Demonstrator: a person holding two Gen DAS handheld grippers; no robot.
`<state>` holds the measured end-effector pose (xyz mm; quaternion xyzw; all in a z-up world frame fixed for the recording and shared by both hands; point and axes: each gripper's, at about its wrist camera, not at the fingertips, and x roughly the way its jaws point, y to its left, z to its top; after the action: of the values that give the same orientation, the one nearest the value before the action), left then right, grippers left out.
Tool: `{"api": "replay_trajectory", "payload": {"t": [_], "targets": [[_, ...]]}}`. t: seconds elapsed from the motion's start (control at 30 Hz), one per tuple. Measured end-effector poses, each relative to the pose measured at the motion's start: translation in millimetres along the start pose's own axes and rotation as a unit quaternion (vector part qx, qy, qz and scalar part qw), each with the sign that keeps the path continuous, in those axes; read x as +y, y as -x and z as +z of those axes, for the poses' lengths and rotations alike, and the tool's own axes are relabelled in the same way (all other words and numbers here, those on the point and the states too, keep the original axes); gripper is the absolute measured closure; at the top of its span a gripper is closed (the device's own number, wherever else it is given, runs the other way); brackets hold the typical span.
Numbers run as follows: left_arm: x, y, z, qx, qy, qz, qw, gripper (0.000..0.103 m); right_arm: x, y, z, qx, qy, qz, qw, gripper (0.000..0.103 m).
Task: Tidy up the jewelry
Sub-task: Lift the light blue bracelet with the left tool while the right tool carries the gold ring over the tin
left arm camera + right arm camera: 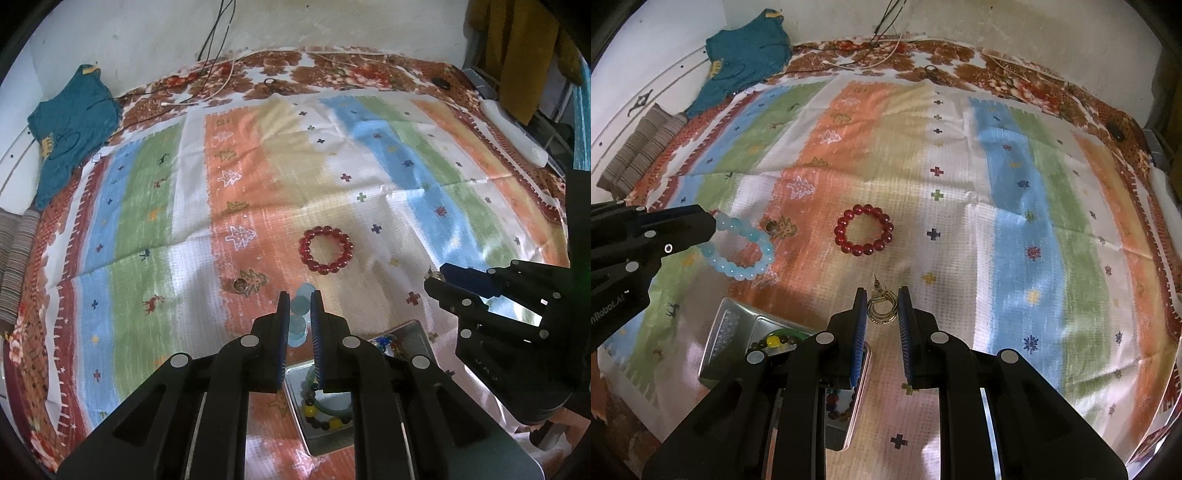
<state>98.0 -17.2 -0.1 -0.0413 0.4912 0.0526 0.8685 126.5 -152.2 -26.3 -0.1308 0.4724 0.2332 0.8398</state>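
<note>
My left gripper (300, 297) is shut on a pale blue bead bracelet (299, 317); the right wrist view shows the bracelet (746, 251) hanging from its tips above the cloth. My right gripper (882, 293) has a gold hoop earring (882, 306) between its fingers; I cannot tell if they press it. A red bead bracelet (325, 251) lies flat on the cloth, also in the right wrist view (864, 230). A metal tin (325, 435) below my left gripper holds a multicoloured bead bracelet (325, 417). The tin (735, 328) sits left of my right gripper.
A small ring-like piece (240, 285) lies on the orange stripe left of the left gripper. A teal garment (74, 125) lies at the far left, cables (221, 85) and a white object (513, 133) along the far edge. The striped cloth (369, 166) covers the surface.
</note>
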Motion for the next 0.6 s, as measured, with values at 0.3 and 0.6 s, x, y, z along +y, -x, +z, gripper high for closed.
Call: {"api": "replay_trajectory", "payload": {"t": [0.3,0.6], "targets": [[-11.2,21.7,-8.5,-0.019,-0.007,-0.018,0.9996,0.092,12.2,19.1,-10.6,-0.015,0.01,0.013,1.0,0.085],[-21.1,34.5,-16.8,-0.03,-0.013,-0.03,0.999,0.092,16.6,25.2,-20.5,-0.012,0.013,0.021,1.0,0.085]]}}
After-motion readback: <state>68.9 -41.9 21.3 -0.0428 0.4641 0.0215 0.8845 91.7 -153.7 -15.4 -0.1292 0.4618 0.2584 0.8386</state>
